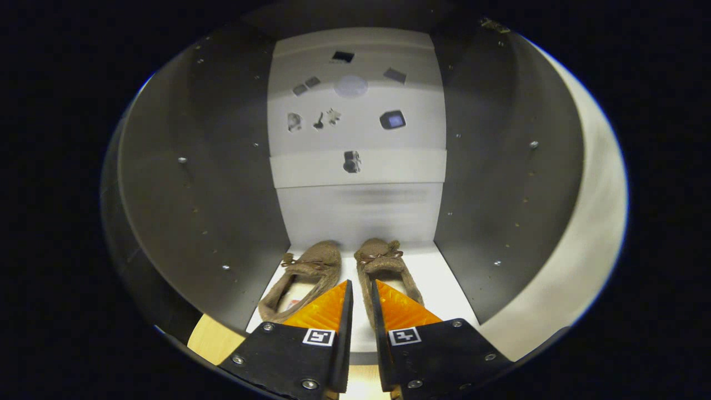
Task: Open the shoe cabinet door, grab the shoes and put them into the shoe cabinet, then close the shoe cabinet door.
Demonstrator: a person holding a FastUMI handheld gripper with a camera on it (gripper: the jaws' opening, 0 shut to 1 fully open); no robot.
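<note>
Two brown fuzzy slippers lie side by side on the white floor of the shoe cabinet, toes toward its back wall. The left slipper runs under my left finger. The right slipper runs under my right finger. My gripper hovers over their heel ends, open by a narrow gap. White floor and the inner edge of the right slipper show through that gap. Neither finger visibly presses on a slipper.
Dark side walls of the cabinet stand left and right of the slippers. A pale back panel rises behind them. The open door's light inner face curves off to the right. A wooden edge shows beside the left finger.
</note>
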